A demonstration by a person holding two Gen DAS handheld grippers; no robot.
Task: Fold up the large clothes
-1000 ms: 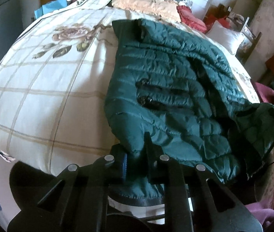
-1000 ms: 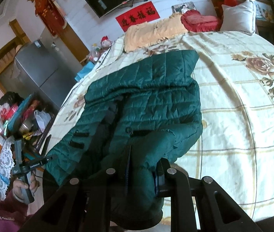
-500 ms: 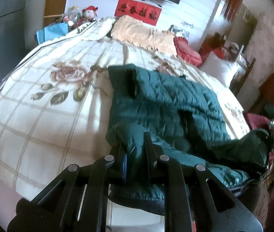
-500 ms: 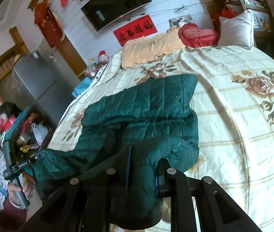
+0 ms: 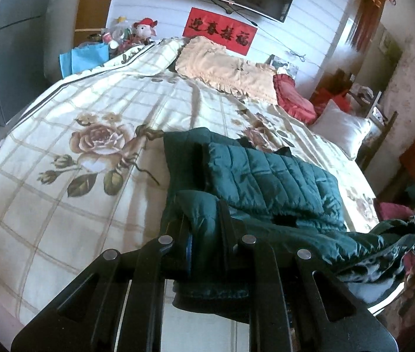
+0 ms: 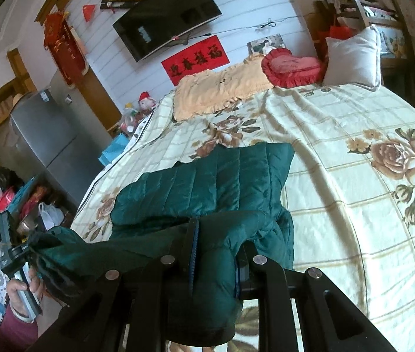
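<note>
In the left view, the left gripper is clamped on the near hem of the jacket, which lies on the bed. In the right view, the right gripper pinches the other hem corner, lifted above the bed. The fold looks half done; next, I think, both carry the hem forward and lay it flat.

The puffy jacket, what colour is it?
Dark green jacket, clearest in the right wrist view.
</note>
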